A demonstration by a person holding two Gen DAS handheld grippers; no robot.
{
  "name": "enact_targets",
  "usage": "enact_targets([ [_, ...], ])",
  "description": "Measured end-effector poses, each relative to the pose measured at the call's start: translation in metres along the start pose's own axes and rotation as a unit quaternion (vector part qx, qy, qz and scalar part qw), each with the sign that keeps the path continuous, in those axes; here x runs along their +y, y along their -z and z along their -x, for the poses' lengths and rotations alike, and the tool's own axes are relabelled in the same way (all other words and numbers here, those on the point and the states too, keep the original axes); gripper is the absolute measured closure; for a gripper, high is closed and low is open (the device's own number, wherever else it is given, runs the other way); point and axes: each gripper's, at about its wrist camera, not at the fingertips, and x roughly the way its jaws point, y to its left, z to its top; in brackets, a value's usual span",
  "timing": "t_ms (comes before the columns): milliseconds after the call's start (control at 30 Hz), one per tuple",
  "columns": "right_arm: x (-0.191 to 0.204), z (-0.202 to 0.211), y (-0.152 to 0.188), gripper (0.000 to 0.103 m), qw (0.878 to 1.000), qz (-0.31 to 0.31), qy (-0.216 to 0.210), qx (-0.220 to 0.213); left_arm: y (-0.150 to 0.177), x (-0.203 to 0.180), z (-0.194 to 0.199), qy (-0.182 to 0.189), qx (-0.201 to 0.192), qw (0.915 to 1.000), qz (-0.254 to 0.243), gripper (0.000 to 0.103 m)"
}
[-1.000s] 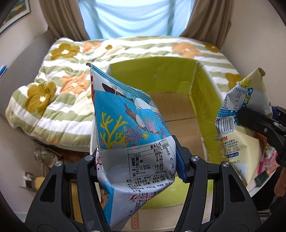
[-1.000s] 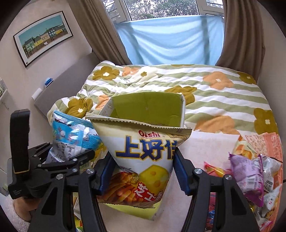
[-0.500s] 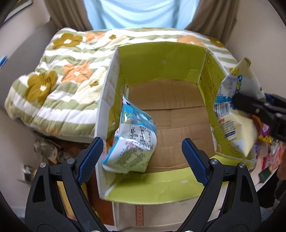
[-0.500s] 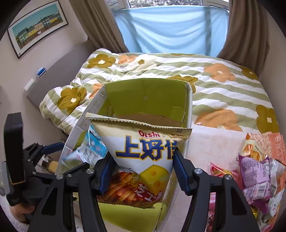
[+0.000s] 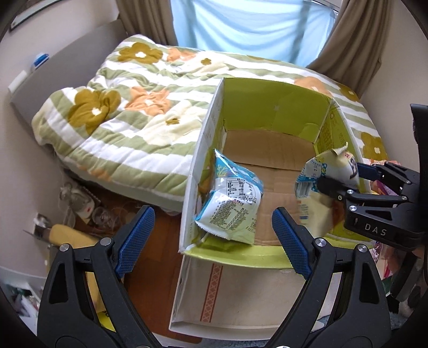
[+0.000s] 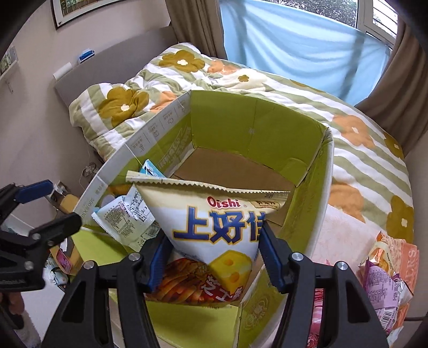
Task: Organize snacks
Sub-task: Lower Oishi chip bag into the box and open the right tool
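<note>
Room: a bed under a quilted green-and-white striped floral blanket fills the upper left of both views; a pale blue curtain with brown drapes hangs across the top; a framed picture sits in the upper left corner of the right wrist view.

Container: an open cardboard box with lime-green inner walls and a brown floor occupies the centre. Contents: one blue-and-white foil snack bag, leaning against the box's left wall.

Outside the box: a heap of assorted snack packets at the right edge.

Tools: left gripper, jaws spread wide and empty, above the box's near edge. Right gripper, clenched on a cream-yellow Oishi cheese snack bag, held over the box interior.
</note>
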Motion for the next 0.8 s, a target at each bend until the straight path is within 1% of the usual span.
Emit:
enact_targets([
  [33, -0.001, -0.001, 0.001, 0.042, 1.0, -0.003, -0.007, 0.002, 0.002, 0.0, 0.002, -0.001, -0.001, 1.0, 0.002, 0.014],
  [67, -0.002, -0.001, 0.002, 0.035, 1.0, -0.006, -0.016, 0.0, 0.003, 0.001, 0.003, -0.001, -0.001, 1.0, 0.004, 0.014],
  [100, -0.003, 0.0, 0.003, 0.029, 1.0, -0.008, -0.021, -0.005, 0.005, 0.002, 0.004, -0.002, -0.001, 1.0, 0.005, 0.014],
  [133, -0.003, 0.001, 0.004, 0.017, 1.0, -0.009, -0.023, -0.01, 0.007, 0.002, 0.005, -0.003, -0.001, 1.0, 0.006, 0.014],
  [167, -0.004, 0.003, 0.006, 0.008, 1.0, -0.01, -0.025, -0.014, 0.008, 0.002, 0.007, -0.005, -0.002, 1.0, 0.007, 0.014],
  [200, -0.005, 0.005, 0.008, 0.006, 0.999, -0.015, -0.03, -0.019, 0.01, 0.003, 0.009, -0.007, -0.004, 0.9999, 0.007, 0.014],
  [333, -0.009, 0.015, 0.018, 0.006, 0.998, -0.038, -0.04, -0.044, 0.015, 0.003, 0.015, -0.004, -0.011, 0.9998, 0.012, 0.014],
  [433, -0.007, 0.023, 0.024, 0.006, 0.998, -0.033, -0.026, -0.045, 0.017, 0.003, 0.018, 0.001, -0.017, 0.9998, 0.013, 0.014],
  [533, -0.006, 0.032, 0.026, 0.006, 0.998, -0.033, -0.025, -0.046, 0.016, 0.001, 0.021, 0.004, -0.02, 0.9998, 0.008, 0.014],
  [667, -0.006, 0.049, 0.025, 0.006, 0.997, -0.045, -0.023, -0.062, 0.015, -0.002, 0.029, 0.012, -0.029, 0.9995, -0.002, 0.014],
  [800, -0.005, 0.071, 0.027, 0.006, 0.995, -0.05, -0.005, -0.084, 0.013, -0.006, 0.035, 0.022, -0.036, 0.9989, -0.018, 0.014],
])
